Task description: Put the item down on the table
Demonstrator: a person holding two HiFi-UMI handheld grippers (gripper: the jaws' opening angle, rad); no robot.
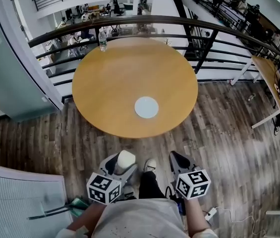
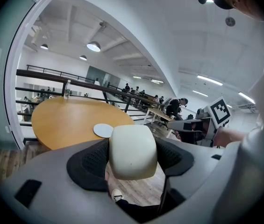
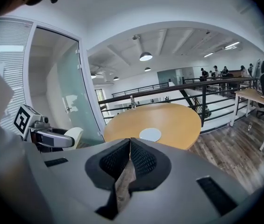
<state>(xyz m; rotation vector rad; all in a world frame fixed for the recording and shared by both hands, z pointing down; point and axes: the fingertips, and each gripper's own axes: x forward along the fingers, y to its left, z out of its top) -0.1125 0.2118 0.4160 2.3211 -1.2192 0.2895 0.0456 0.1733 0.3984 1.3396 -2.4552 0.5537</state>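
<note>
Table (image 1: 130,78): warm honey-orange wood, plain. Disc (image 1: 146,107): pale bluish white. Item (image 1: 126,160): cream, unmarked. Left gripper (image 1: 123,163), right gripper (image 3: 130,144): grey shells, black dimpled pads. Marker cubes (image 1: 103,188): black-and-white squares. Floor (image 1: 219,133): grey-brown planks, streaked grain. Railing (image 1: 130,19): dark brown-black.

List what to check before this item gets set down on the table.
1. Cream item gripped by left claw: ok, pads press both sides.
2. Right claw out of the way: ok, shut and empty.
3. Item above the table: not ok, it hangs over the floor, short of the near edge.
4. Bare landing space: ok, only a white disc and a far-edge bottle stand there.
5. Item's underside fit to rest on: cannot tell.
</note>
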